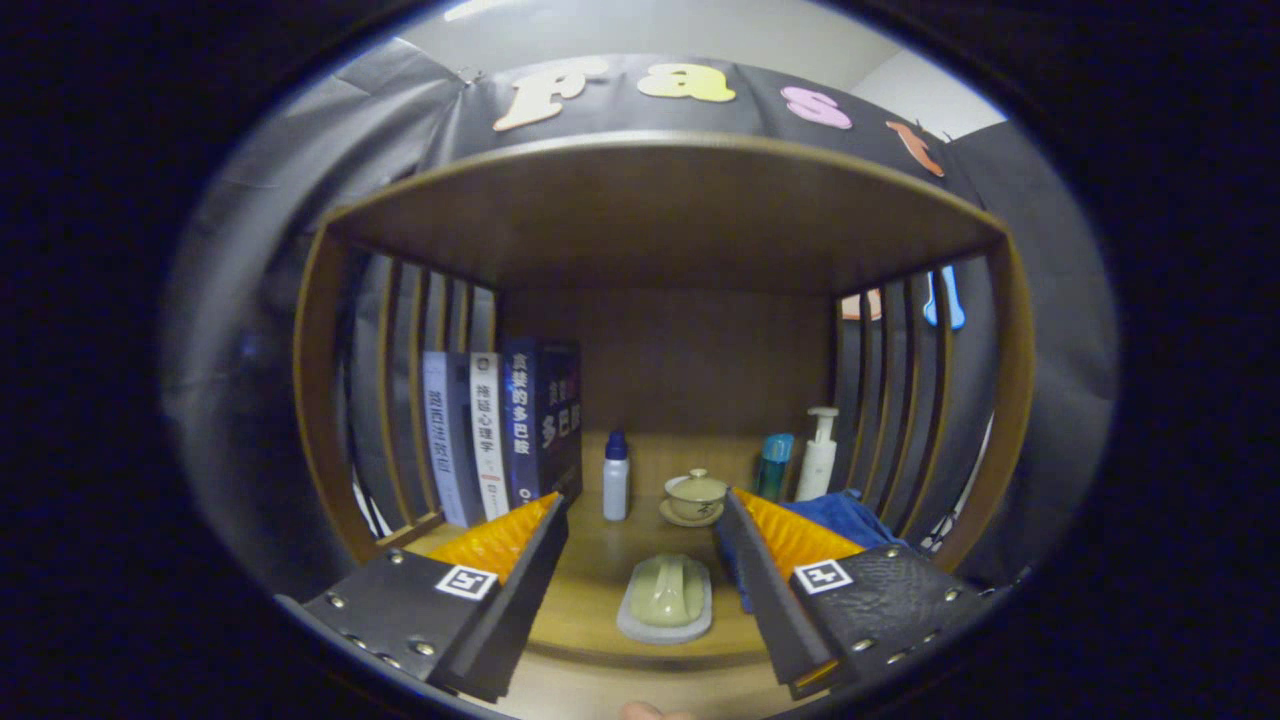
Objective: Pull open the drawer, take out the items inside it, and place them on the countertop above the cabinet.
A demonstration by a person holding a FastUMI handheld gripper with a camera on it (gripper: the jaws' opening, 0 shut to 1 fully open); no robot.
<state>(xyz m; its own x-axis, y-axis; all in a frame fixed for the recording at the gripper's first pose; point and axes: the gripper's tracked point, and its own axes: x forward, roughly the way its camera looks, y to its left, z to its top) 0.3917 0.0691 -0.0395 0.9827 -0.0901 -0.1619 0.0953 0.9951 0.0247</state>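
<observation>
The jaws point(640, 575) stand spread wide and hold nothing, aimed into the wooden cabinet's shelf point(600, 560). Between them and slightly ahead, near the shelf's front edge, lies a pale green lidded dish point(665, 597), its long axis running away from the jaws, a raised ridge along its top. Beyond it stand a lidded cup point(696, 496), a small bottle point(616, 476) and books point(500, 435). No drawer can be made out here.
</observation>
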